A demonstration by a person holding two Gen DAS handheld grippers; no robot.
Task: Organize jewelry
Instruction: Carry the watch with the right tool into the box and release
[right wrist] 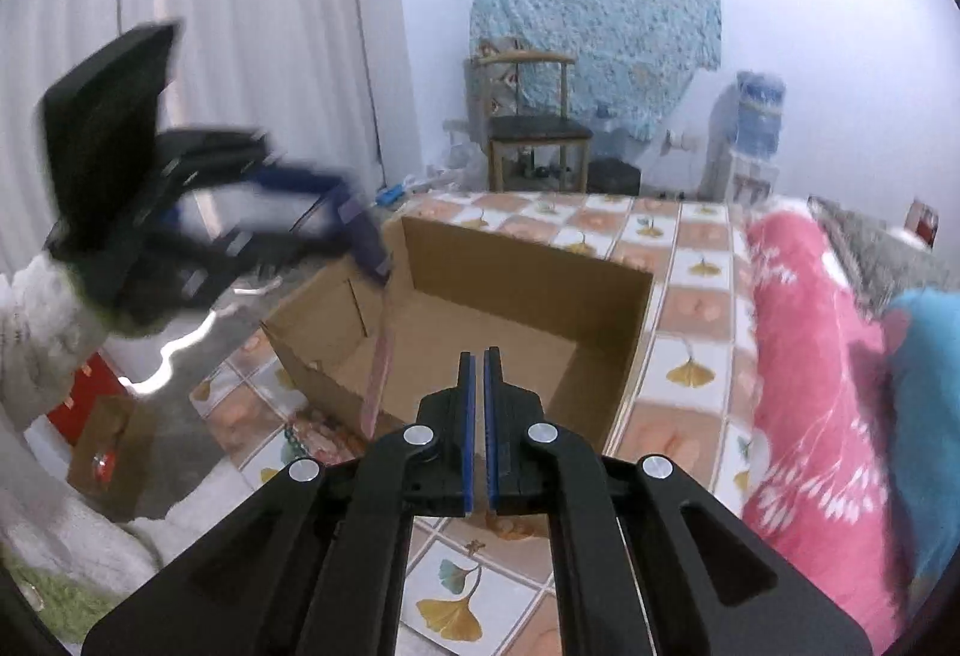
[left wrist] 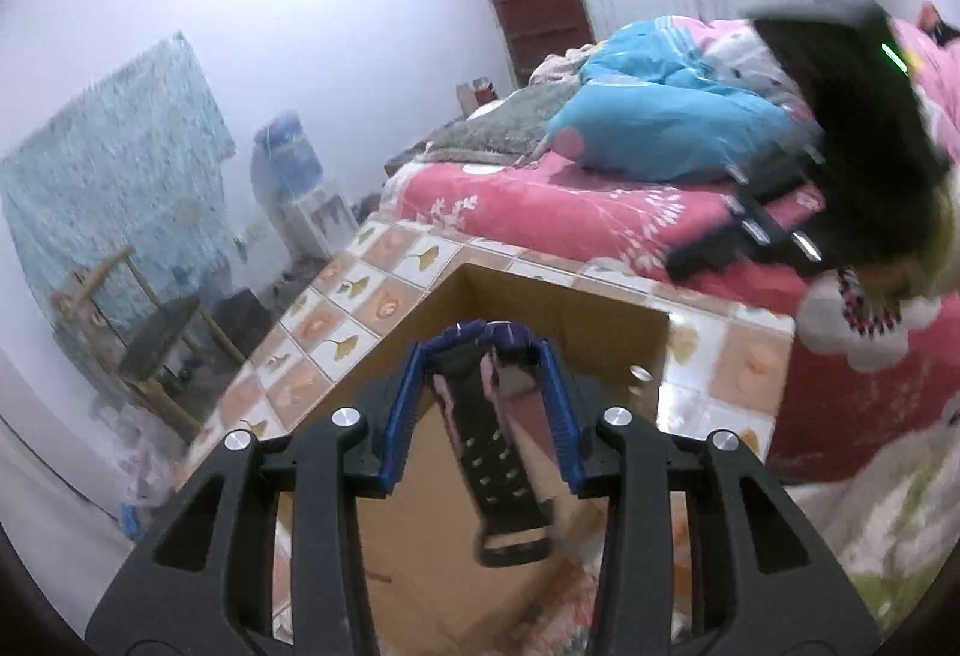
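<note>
Left gripper: you hold a watch by its strap.
Right gripper: yours is closed, empty.
Box: open, on counter.

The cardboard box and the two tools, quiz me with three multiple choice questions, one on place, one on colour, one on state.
1. Where does the cardboard box stand?
A. on the tiled tabletop
B. on the bed
C. on the wooden chair

2. What colour are the pads of the right tool?
A. red
B. blue
C. yellow

3. What is the left tool doing?
A. standing wide open with nothing in it
B. gripping a watch by its strap
C. gripping a drinking cup

Answers:
1. A, the box sits on the tiled tabletop with ginkgo-leaf tiles showing around it.
2. B, two blue strips lie pressed together along the shut fingers.
3. B, the black watch strap with its rows of holes hangs down from the fingertips above the box.
</note>
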